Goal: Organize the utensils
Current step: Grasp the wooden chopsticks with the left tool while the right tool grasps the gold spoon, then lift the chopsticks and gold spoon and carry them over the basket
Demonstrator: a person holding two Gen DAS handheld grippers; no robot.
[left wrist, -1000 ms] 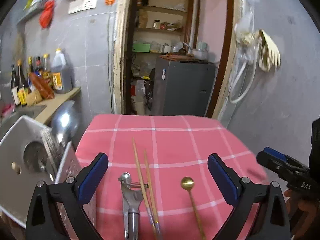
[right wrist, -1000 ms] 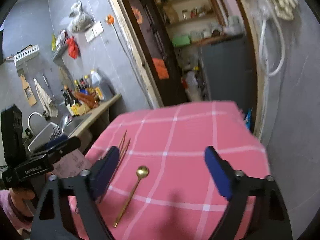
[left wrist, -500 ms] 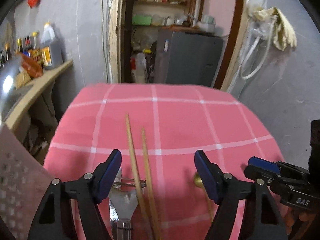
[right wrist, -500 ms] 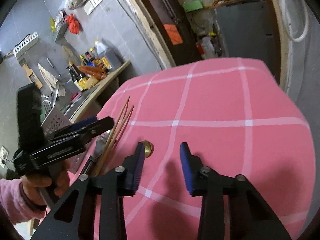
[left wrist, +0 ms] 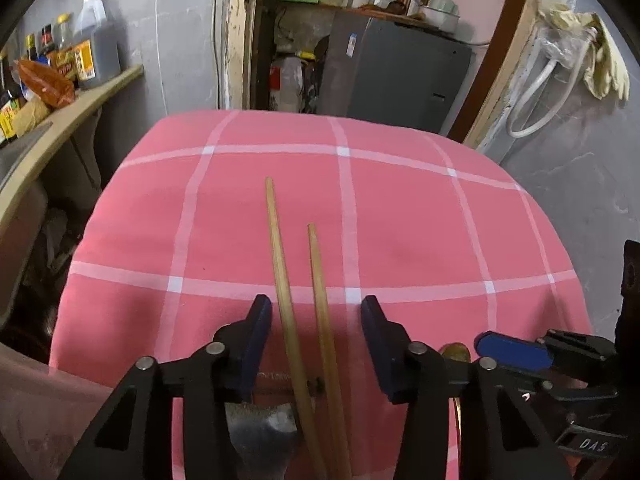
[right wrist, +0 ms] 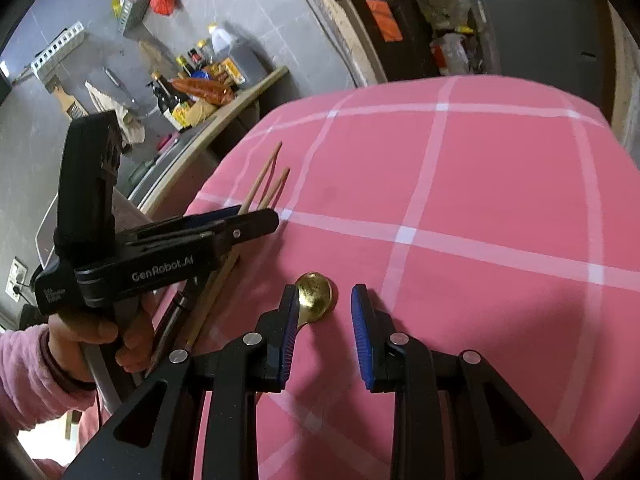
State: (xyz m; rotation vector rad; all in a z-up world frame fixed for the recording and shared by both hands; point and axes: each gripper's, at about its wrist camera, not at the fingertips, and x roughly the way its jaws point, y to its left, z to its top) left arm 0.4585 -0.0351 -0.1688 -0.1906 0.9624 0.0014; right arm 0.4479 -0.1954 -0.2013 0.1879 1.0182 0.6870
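Two wooden chopsticks [left wrist: 280,256] lie side by side on the pink checked tablecloth [left wrist: 400,220]. My left gripper [left wrist: 316,320] straddles them. Its jaws are closing, with a gap left on each side of the sticks. A metal utensil [left wrist: 260,428] lies under its left finger. A gold spoon [right wrist: 316,296] lies to the right of the chopsticks [right wrist: 264,184]. My right gripper [right wrist: 324,316] is low over the spoon's bowl and its jaws are closing. The left pad overlaps the bowl's edge while the right pad stands clear. A hand in a pink sleeve holds the left gripper [right wrist: 256,220].
A wooden counter [left wrist: 80,100] with bottles and a sink runs along the left of the table. Beyond the far edge is a doorway with a grey cabinet [left wrist: 400,76]. Gloves and a hose [left wrist: 592,52] hang on the right wall. The cloth's far half holds nothing.
Both grippers have come down and forward over the table and their jaws have narrowed. The left now brackets the chopsticks, the right the spoon's bowl.
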